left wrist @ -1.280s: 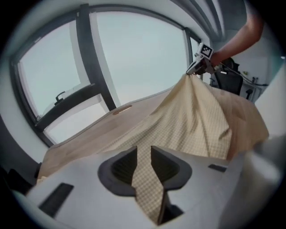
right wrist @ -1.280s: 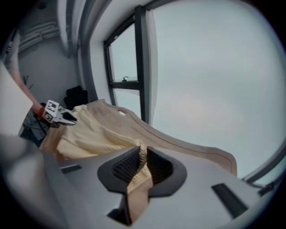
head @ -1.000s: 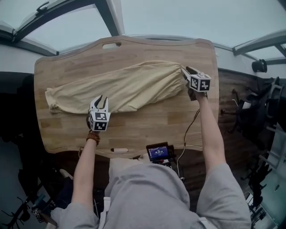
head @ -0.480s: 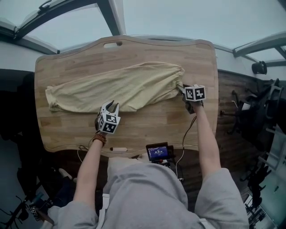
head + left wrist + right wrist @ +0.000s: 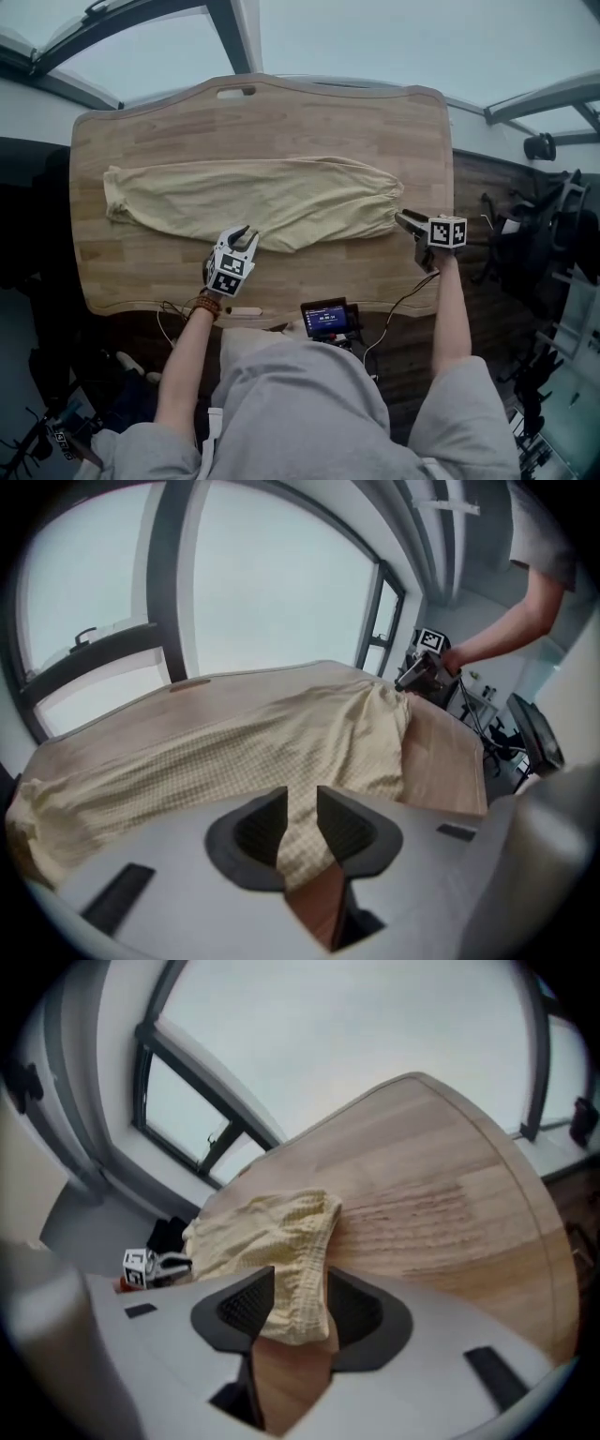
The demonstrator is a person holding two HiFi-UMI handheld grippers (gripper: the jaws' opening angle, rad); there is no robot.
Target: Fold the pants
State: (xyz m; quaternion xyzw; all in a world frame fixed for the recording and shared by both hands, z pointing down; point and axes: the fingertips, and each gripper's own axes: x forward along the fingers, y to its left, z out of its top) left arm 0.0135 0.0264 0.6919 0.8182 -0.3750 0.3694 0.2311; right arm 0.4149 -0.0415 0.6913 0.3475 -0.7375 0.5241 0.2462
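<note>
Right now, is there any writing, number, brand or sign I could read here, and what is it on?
No text can be read.
On the small screen by the near edge of the table: light characters on blue, too small to read.
On the left marker cube and the right marker cube: black-and-white square patterns only, no letters or numbers.
On the pants: no label or print visible.
</note>
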